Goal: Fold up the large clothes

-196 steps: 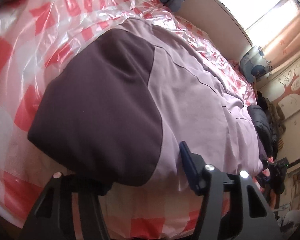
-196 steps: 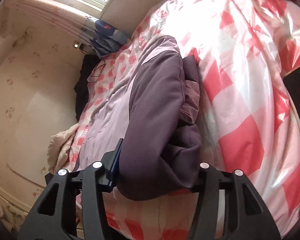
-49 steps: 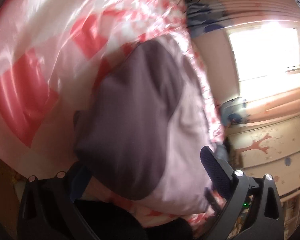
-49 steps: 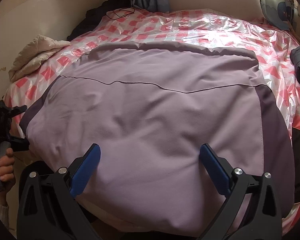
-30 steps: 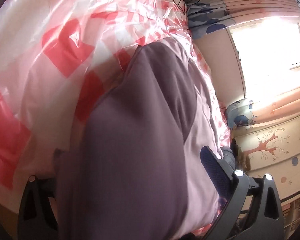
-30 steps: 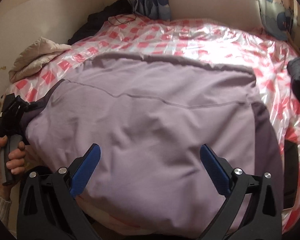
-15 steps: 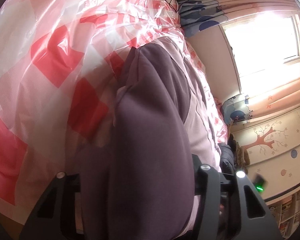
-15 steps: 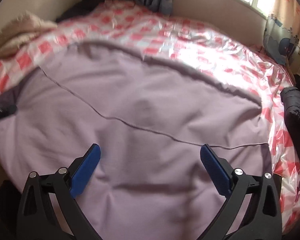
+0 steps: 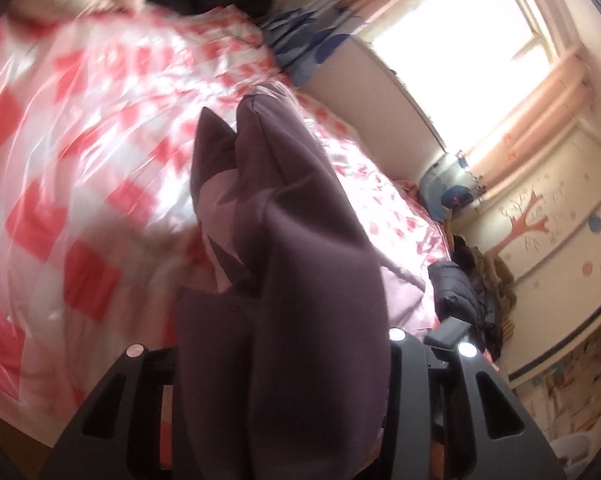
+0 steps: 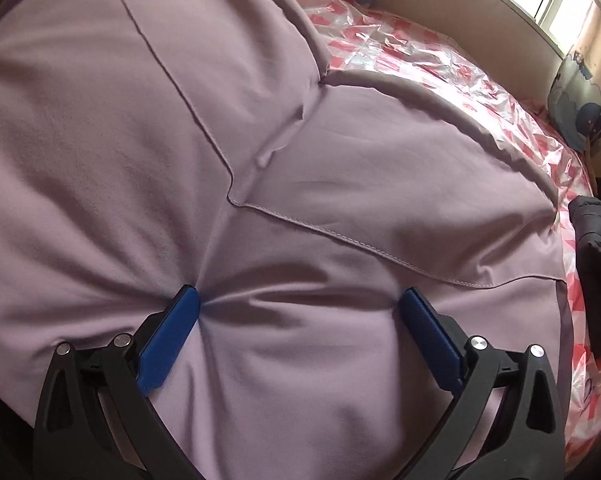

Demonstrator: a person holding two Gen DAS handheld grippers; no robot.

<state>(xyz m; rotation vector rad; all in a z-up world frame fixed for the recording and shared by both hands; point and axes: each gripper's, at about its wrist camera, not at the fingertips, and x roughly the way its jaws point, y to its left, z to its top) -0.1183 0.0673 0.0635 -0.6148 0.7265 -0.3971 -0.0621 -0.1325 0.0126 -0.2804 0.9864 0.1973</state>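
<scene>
A large two-tone garment lies over the bed: lilac body (image 10: 220, 120) with a dark purple edge (image 9: 300, 240). My left gripper (image 9: 276, 344) is closing its jaws on a thick bunch of the dark purple edge, which fills the gap, hides the pads and rises off the bed cover. My right gripper (image 10: 300, 296) stands wide open, pointing steeply down. Both blue fingertips (image 10: 180, 312) press into the lilac cloth, and wrinkles fan out from the left one. A stitched seam (image 10: 340, 240) runs across just beyond the right gripper.
The bed carries a shiny red and white checked plastic cover (image 9: 80, 160), bare at the far right (image 10: 420, 52). A dark padded jacket (image 10: 592, 248) lies at the bed's right edge. Blue patterned cloth (image 9: 300, 40) sits below the bright window.
The left jaws have closed from wide open onto the dark purple edge and lifted it. The right gripper has dropped closer, and its open fingers now press into the lilac cloth.
</scene>
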